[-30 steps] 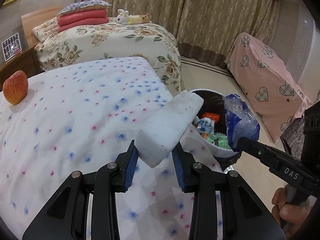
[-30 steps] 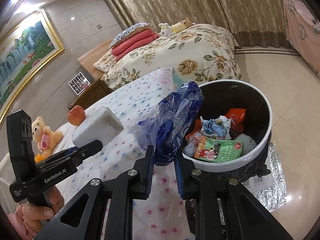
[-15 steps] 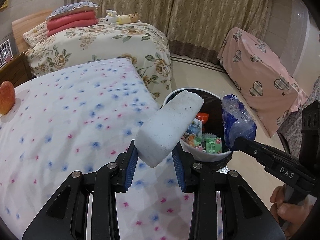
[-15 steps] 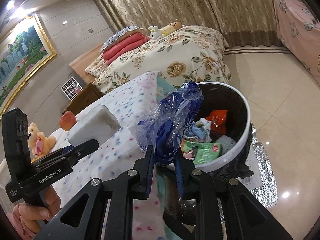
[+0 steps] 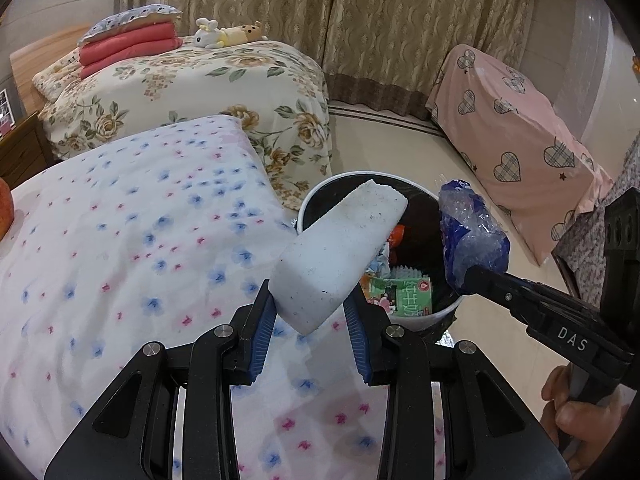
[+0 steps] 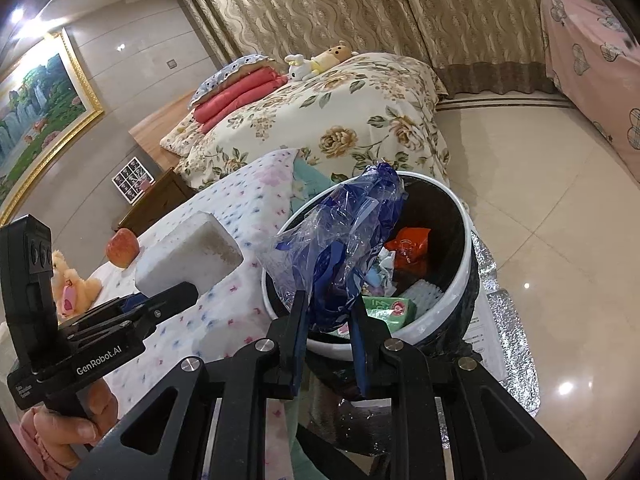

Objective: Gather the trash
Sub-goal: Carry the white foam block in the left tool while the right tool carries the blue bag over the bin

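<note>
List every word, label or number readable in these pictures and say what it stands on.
"DAS": side of the right gripper.
"GenRobot.AI": side of the left gripper; the small print below it is unreadable.
Green packet in the trash bin: print too blurred to read.
Blue plastic wrapper: white lettering crumpled, unreadable.

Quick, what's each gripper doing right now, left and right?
Left gripper: shut on the white foam block.
Right gripper: shut on the blue plastic wrapper.
</note>
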Demonstrator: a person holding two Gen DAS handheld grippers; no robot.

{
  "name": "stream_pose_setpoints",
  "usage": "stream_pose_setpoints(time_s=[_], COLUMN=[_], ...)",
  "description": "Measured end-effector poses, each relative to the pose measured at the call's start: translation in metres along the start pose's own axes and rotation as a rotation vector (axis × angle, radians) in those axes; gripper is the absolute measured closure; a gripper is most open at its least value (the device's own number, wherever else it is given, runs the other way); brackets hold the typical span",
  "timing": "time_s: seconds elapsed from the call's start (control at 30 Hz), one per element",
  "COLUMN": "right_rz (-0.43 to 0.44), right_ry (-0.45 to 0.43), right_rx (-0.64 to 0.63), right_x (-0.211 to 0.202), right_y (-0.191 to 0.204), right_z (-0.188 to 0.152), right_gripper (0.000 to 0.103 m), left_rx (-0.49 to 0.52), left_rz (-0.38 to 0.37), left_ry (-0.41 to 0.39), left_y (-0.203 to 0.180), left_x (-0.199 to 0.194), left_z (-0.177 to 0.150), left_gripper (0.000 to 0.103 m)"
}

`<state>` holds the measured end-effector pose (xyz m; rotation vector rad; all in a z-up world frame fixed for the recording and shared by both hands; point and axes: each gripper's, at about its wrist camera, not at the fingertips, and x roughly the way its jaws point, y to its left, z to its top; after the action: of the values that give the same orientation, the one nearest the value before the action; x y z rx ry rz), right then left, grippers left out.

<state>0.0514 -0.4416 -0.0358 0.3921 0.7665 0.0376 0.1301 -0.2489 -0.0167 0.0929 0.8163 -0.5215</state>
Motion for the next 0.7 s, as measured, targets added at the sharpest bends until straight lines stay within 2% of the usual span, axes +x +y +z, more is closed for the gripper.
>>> stream_pose_setpoints(time_s=[0.7], right_rz=[-0.007], right_ry=[0.020], right_rx=[0.013], right_x=[0.008], right_y=[-0.012], right_z=[0.008], right_gripper=[0.082], left_rx=[0.037], left_rz=[0.007], left_ry=[0.021], left_y=[-0.017], left_x=[0.022], left_z=[0.012], left_gripper=[0.070])
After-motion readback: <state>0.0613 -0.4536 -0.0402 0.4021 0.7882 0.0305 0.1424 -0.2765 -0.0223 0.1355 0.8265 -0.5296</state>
